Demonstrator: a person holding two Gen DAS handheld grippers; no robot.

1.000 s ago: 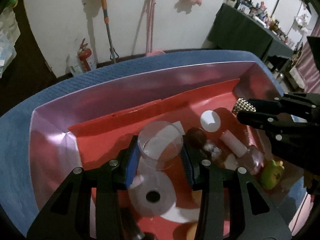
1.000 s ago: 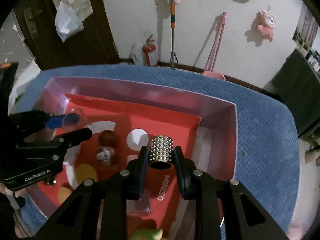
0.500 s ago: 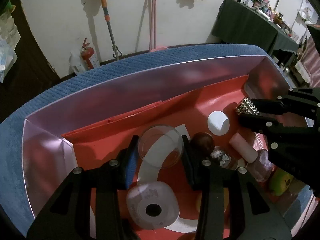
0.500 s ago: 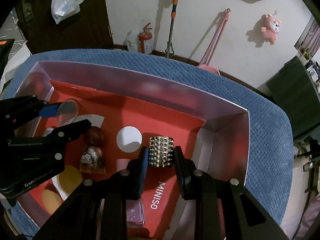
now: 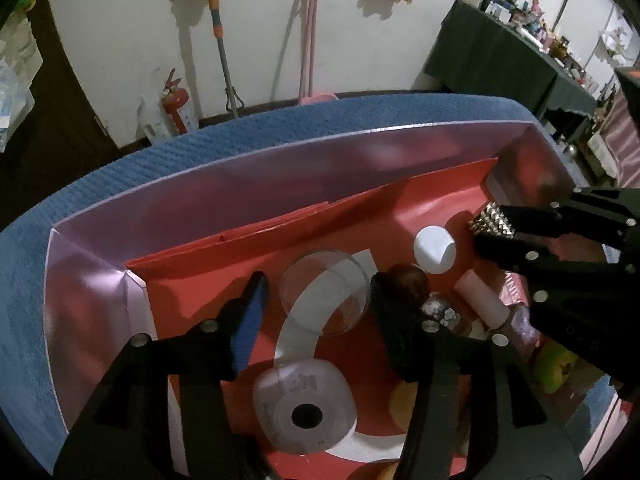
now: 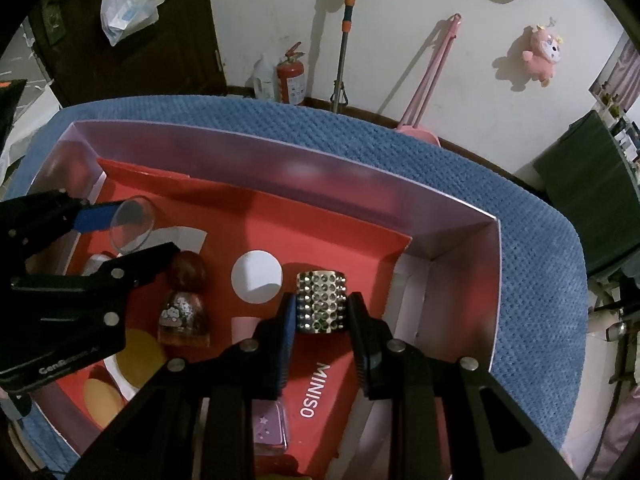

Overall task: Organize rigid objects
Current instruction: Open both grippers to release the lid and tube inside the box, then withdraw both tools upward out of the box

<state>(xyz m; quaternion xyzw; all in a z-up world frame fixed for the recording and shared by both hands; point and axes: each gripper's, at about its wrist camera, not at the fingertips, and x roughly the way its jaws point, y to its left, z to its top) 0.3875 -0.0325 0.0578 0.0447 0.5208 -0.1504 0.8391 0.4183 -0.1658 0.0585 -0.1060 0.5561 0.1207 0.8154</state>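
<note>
A clear round plastic cup (image 5: 324,293) stands on the red liner of the pink box (image 5: 280,184), between the open fingers of my left gripper (image 5: 318,300); neither finger presses it. The cup also shows in the right wrist view (image 6: 132,225) beside the left gripper (image 6: 128,232). My right gripper (image 6: 322,308) is shut on a studded silver cylinder (image 6: 321,302), held low over the red liner at the box's right end. The cylinder shows in the left wrist view (image 5: 491,225).
In the box lie a brown-capped bottle (image 6: 185,300), a white disc (image 6: 257,282), a pink round case (image 5: 304,406), a pink tube (image 5: 482,300), a green toy (image 5: 554,366) and yellow discs (image 6: 136,356). The box sits on a blue mat (image 6: 520,240).
My left gripper has opened and let go of the clear cup, which now stands on the liner. Both grippers have lowered into the box; the right one still holds the cylinder.
</note>
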